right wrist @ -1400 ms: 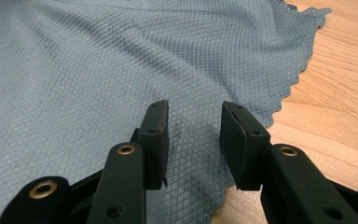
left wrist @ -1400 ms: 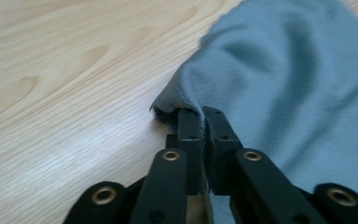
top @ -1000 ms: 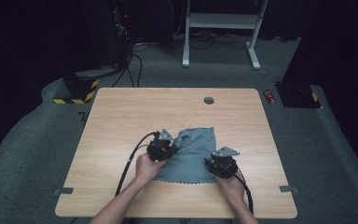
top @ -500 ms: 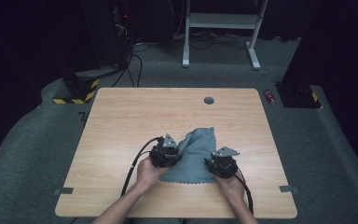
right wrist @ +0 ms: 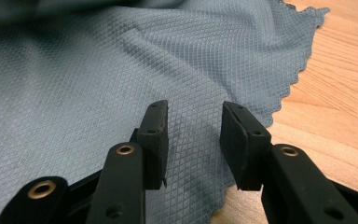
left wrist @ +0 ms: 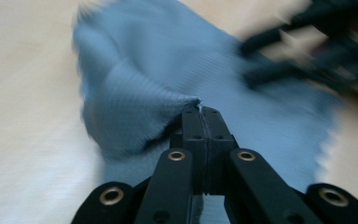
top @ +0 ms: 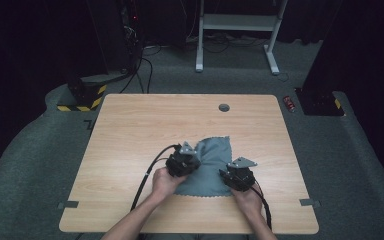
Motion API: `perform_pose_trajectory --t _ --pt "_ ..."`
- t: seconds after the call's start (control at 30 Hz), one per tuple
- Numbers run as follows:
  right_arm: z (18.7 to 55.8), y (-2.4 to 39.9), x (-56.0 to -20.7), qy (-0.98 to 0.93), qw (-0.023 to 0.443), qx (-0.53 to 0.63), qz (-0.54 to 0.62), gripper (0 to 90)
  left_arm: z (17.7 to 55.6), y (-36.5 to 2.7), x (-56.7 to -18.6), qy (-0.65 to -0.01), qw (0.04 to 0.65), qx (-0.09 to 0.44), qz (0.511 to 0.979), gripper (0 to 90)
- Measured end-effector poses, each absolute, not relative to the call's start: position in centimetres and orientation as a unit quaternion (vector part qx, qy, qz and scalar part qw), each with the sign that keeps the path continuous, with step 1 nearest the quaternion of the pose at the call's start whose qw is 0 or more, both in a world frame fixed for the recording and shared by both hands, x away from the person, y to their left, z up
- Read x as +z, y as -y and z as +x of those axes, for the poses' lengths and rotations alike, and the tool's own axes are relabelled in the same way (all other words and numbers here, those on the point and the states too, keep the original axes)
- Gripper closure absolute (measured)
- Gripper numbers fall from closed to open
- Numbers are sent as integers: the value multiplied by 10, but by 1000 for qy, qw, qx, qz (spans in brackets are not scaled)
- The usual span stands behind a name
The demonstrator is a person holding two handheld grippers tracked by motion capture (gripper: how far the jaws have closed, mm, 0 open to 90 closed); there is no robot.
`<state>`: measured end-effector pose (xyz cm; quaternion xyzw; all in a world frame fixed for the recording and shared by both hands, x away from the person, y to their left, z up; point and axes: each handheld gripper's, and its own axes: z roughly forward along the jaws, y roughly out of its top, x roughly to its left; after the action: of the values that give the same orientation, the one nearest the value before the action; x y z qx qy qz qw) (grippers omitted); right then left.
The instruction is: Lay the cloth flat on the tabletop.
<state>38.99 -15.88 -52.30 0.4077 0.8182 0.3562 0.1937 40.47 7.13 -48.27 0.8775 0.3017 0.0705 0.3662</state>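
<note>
The left gripper [left wrist: 200, 109] has just closed, pinching a fold of the blue-grey scallop-edged woven cloth [left wrist: 168, 60]. The right gripper [right wrist: 193, 135] rests on this cloth on the light wooden table [top: 145, 125], jaws partly apart, gripping nothing.

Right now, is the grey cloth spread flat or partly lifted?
Partly lifted: the left claw pinches one edge of the cloth into a raised fold.

Blur, crops and cover on my feeds

In my left gripper view, motion smears the cloth [left wrist: 140, 88] and the far gripper [left wrist: 307, 51] into dark streaks, so I can't read its jaws. My own gripper [left wrist: 200, 109] covers the pinched cloth edge. In the right gripper view the cloth [right wrist: 98, 70] runs off the top and left edges. From above, both grippers hide the cloth under them [top: 210, 165], and my forearms leave the bottom edge.
</note>
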Motion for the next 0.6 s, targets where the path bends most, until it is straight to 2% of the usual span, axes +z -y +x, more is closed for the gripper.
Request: perform_pose_trajectory --t 0.13,0.4,0.6 --pt "390 159 -523 -819 194 356 407 619 384 -57 -501 -258 318 65 910 893" --pt "390 159 -523 -819 194 356 407 619 386 -76 -485 -310 354 105 876 677" --pt "390 159 -523 -819 194 356 407 619 406 -68 -484 -342 358 104 863 616"
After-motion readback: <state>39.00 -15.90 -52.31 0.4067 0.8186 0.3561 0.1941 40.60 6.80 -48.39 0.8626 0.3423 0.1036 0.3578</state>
